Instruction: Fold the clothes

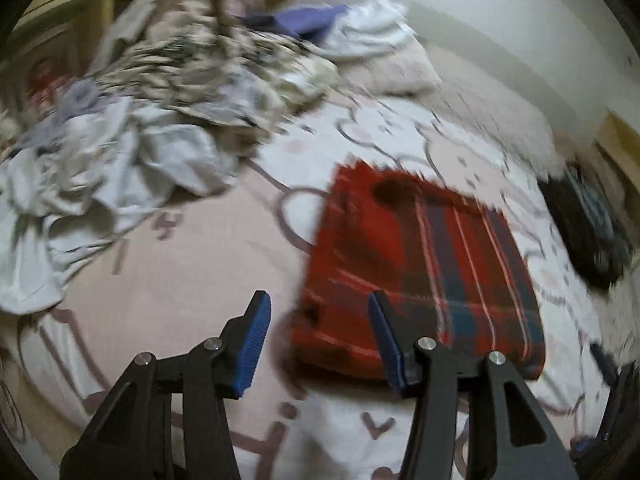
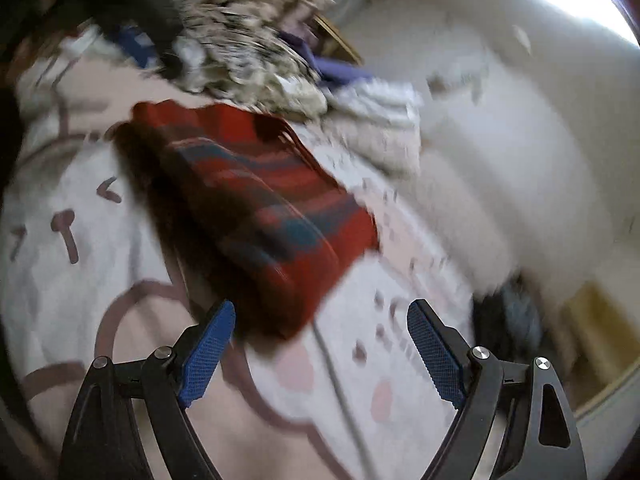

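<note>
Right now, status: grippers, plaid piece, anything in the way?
Left gripper open, empty. Right gripper open, empty. Red plaid garment folded, lying flat on bedspread. Unfolded clothes pile behind it, not blocking.

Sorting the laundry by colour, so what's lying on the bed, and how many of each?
Red plaid, folded: 1
White, crumpled: 1
Beige patterned: 1
Purple-blue: 1
White, folded: 1
Dark: 1
Total: 6, though blur may hide more.

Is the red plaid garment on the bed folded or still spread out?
Folded. The red plaid garment lies as a compact rectangle with stacked edges on the bedsheet, neither gripper touching it.
</note>
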The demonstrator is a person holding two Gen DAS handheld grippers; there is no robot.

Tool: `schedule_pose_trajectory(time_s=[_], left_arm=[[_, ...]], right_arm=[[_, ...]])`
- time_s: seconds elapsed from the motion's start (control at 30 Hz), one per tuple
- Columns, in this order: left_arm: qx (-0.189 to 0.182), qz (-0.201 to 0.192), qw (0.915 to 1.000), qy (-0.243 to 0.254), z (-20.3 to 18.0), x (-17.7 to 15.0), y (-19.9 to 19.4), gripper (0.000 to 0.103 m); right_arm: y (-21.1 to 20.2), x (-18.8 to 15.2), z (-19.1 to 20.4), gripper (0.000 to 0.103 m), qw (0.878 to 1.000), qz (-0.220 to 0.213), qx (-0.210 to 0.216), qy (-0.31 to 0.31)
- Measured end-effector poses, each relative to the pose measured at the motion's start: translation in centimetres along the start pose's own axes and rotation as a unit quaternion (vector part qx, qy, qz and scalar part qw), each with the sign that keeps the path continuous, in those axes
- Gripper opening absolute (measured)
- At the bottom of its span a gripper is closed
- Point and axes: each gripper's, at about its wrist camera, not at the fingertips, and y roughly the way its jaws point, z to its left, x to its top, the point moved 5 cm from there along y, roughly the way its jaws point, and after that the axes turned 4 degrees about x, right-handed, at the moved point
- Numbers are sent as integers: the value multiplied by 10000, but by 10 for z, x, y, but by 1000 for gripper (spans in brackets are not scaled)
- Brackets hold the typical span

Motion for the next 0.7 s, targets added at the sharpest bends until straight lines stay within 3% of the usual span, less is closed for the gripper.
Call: schedule_pose_trajectory(time_s=[0.1,0.2,0.27,0.37,0.43,0.7], left_arm=[[209,283,9988,341,-14,-11,25,51],[181,495,9984,224,-11,-18,42,51],[123,555,9983,124,-5,-18,46,57],[46,635,9980,14,0,-18,50,62],[20,676,9977,14,1,-17,53,63],[101,680,9974,222,-3,-17,55,63]], right_arm=[[12,16,21,88,9972,-207,-375,-617],[29,26,29,89,9924,-242,-745,-946],[39,32,29,89,9894,-229,-949,-1073],[47,32,28,99,9830,-288,-1269,-1295],[52,32,27,99,9778,-328,-1482,-1443],[48,0,8,99,9607,-261,-1915,-1991]])
